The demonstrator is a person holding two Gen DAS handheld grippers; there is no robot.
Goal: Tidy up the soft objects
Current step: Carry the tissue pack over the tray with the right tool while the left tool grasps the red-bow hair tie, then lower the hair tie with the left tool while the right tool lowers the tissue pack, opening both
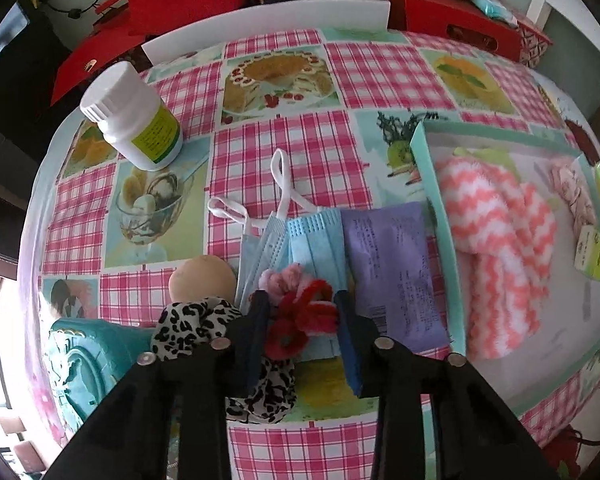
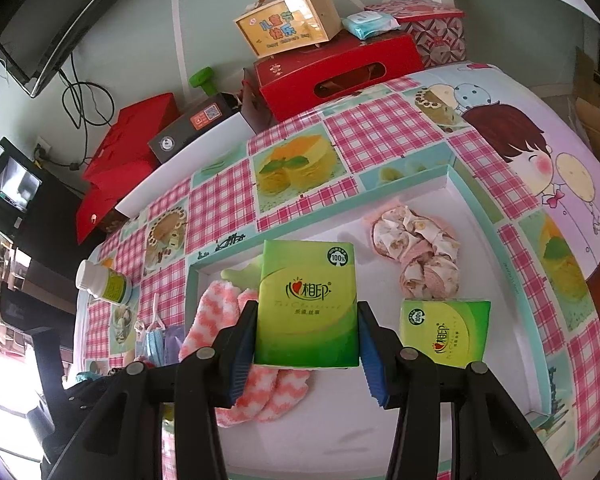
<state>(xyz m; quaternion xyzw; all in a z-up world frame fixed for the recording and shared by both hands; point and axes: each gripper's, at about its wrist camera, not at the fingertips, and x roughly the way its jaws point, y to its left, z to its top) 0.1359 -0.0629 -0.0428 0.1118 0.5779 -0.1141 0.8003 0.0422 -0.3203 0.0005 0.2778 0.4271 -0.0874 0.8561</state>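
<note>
while the right tool (image 2: 307, 334) hung over the white tray (image 2: 456, 184), its blue pads pressed both sides of an upright green tissue pack (image 2: 307, 306), held fast. just to the right a second tissue pack (image 2: 446, 332) lay on the tray floor, a floral scrunchie (image 2: 418, 258) sat beyond it, and pink zigzag socks (image 2: 219, 320) lay to the left under the tool. bare tray floor remained toward the far right corner, bounded by the teal rim.

the left tool (image 1: 300, 300) stood partly open over the checked surface (image 1: 283, 136), its fingers flanking a red and pink chenille flower (image 1: 304, 308), touching or not i cannot tell. blue face masks (image 1: 300, 240) lay under the flower, a purple packet (image 1: 392, 264) just right of them against the tray wall, a leopard scrunchie (image 1: 195, 320) and a beige ball (image 1: 201, 280) to the left. a white bottle (image 1: 135, 120) stood well apart, with open cloth beyond.
</note>
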